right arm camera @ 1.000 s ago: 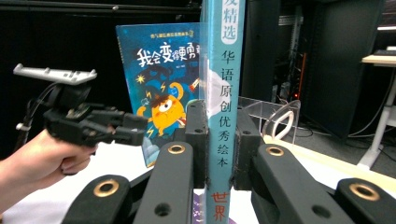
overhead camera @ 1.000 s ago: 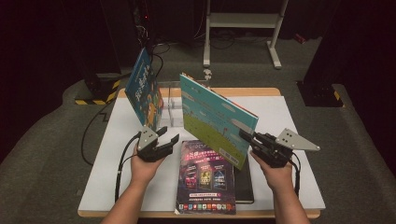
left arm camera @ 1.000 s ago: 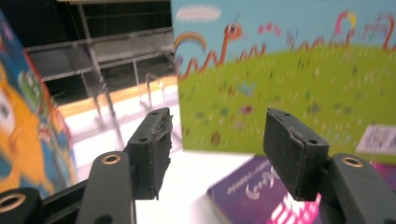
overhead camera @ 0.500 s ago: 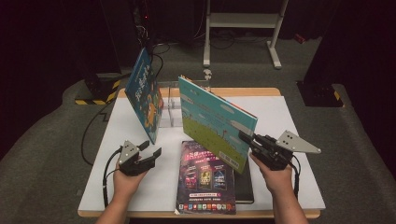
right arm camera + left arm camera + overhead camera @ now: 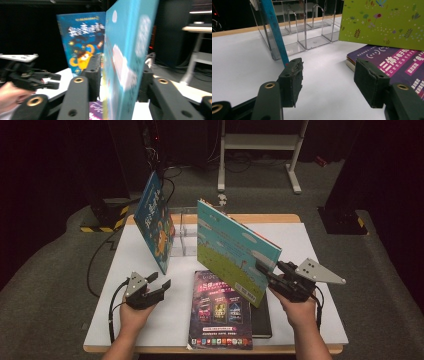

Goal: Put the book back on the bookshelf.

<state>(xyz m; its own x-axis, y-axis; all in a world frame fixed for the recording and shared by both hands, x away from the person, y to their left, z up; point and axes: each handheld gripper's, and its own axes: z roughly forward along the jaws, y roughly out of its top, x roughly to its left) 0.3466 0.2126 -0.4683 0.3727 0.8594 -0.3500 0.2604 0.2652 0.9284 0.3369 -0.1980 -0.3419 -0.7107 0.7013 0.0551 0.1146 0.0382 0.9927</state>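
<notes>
A picture book with a sky-blue and green cover (image 5: 230, 245) stands tilted over the table, its lower right corner between the jaws of my right gripper (image 5: 263, 265). In the right gripper view that book (image 5: 125, 50) is blurred and a thin gap shows beside one pad; the jaws have just been opening, so nothing presses on it. My left gripper (image 5: 159, 282) hovers low over the table's front left, open and empty (image 5: 329, 80). A blue cartoon book (image 5: 152, 220) leans in a clear rack (image 5: 182, 235). A purple book (image 5: 220, 310) lies flat at the front.
The purple book rests partly on a black book (image 5: 260, 320). The white table (image 5: 310, 245) ends in a wooden edge at front and back. Cables trail off the left side. A white metal stand (image 5: 295, 165) is on the floor behind.
My left gripper has dropped and moved left, toward the person, away from the blue book. The right hand has stayed put and its jaws have spread around the sky-blue book.
</notes>
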